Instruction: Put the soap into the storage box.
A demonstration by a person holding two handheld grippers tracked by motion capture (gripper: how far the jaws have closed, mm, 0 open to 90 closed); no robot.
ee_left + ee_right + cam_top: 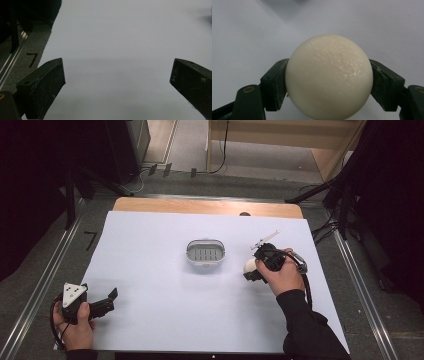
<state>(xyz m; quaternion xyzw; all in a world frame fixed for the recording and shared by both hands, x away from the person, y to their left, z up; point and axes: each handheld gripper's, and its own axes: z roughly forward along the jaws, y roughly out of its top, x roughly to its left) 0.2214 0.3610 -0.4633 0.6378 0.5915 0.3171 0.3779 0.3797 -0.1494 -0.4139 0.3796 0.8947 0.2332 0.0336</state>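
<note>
A cream-white rounded bar of soap (329, 76) sits between the two black jaws of my right gripper (329, 82), which is shut on it. In the high view the soap (249, 266) shows as a small white lump at the tip of the right gripper (252, 269), just right of a grey oval soap dish (205, 252) with a slotted floor in the middle of the white table sheet (165, 310). My left gripper (111, 299) rests near the sheet's front left corner, open, with only bare sheet between its jaws (117, 82).
The wooden table edge (207, 207) runs along the back of the sheet. Metal rails (45, 275) flank the table on both sides. Black stands and cables (330, 190) sit at the back right, and a dark cabinet (127, 142) at the back left.
</note>
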